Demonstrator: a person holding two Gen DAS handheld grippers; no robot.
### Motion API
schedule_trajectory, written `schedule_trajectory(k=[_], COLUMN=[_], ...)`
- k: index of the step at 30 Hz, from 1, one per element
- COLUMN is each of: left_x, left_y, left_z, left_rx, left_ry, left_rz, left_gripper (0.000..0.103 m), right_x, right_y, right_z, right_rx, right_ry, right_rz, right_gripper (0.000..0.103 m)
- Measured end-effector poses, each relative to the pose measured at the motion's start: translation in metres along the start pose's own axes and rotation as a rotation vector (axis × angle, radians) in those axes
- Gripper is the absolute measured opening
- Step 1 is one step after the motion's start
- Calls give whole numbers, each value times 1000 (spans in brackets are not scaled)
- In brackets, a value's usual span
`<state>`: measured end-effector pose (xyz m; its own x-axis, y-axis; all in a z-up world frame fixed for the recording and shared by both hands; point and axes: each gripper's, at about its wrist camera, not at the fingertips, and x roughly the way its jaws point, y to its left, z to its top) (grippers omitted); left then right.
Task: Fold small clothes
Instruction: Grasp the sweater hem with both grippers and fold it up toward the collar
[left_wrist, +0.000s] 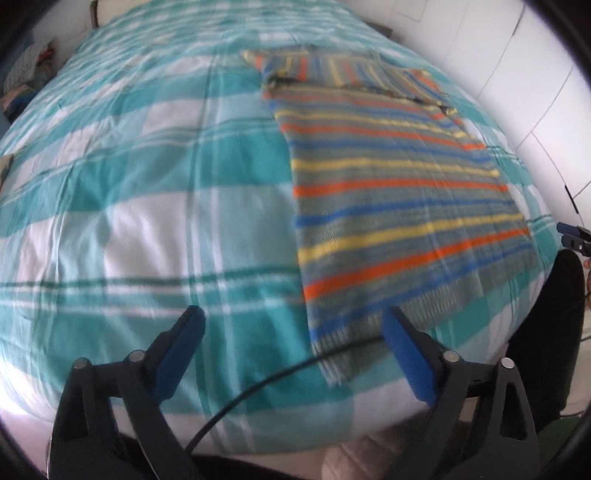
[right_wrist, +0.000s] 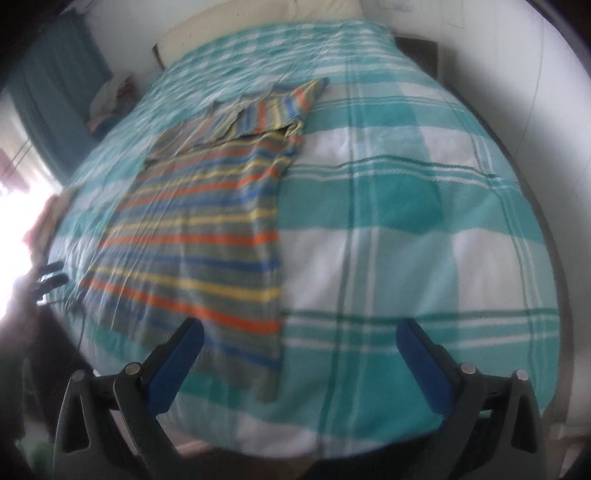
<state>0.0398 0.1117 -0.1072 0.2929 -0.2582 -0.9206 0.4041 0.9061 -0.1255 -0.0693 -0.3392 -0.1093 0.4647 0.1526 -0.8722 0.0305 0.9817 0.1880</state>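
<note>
Looking down the bed (left_wrist: 110, 229) with its teal-and-white checked cover, I have the striped shirt (left_wrist: 399, 199) spread flat between my two grippers, its long axis running away from me toward the head of the bed, hem nearest and the sleeves already turned in across the far end. From the left gripper (left_wrist: 295, 354) the shirt lies ahead and to the right, its hem corner just beyond the right-hand finger; from the right gripper (right_wrist: 299, 362) it lies ahead and to the left, its near hem corner showing between the fingers. I judge both about equally near to the hem. Both grippers hang above the near bed edge, tilted down at the cover, jaws spread wide and holding nothing. A thin black cable (left_wrist: 258, 384) crosses in front of the left one.
</note>
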Motion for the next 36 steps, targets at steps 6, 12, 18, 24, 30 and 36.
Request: schedule_trajectory(k=[6, 12, 18, 24, 30, 36], left_x=[-119, -72, 29, 28, -2, -14], left_y=[0, -6, -14, -29, -2, 34], left_z=[-9, 3, -15, -22, -7, 83], left_rx=[32, -1, -73, -55, -190, -287], left_ry=[-126, -112, 43, 22, -41, -233], left_rz=[-22, 18, 57, -9, -214, -329], left_gripper=[103, 101, 74, 7, 3, 3], right_x=[-26, -19, 26, 59, 40, 22], right_y=[16, 16, 8, 3, 1, -9], right_z=[-21, -8, -12, -12, 0, 77], right_rx=[-110, -90, 20, 126, 164, 214], right_ry=[79, 34, 113, 139, 82, -106], right_rz=[-53, -30, 32, 152, 213, 288], right_gripper=[102, 102, 98, 55, 6, 6])
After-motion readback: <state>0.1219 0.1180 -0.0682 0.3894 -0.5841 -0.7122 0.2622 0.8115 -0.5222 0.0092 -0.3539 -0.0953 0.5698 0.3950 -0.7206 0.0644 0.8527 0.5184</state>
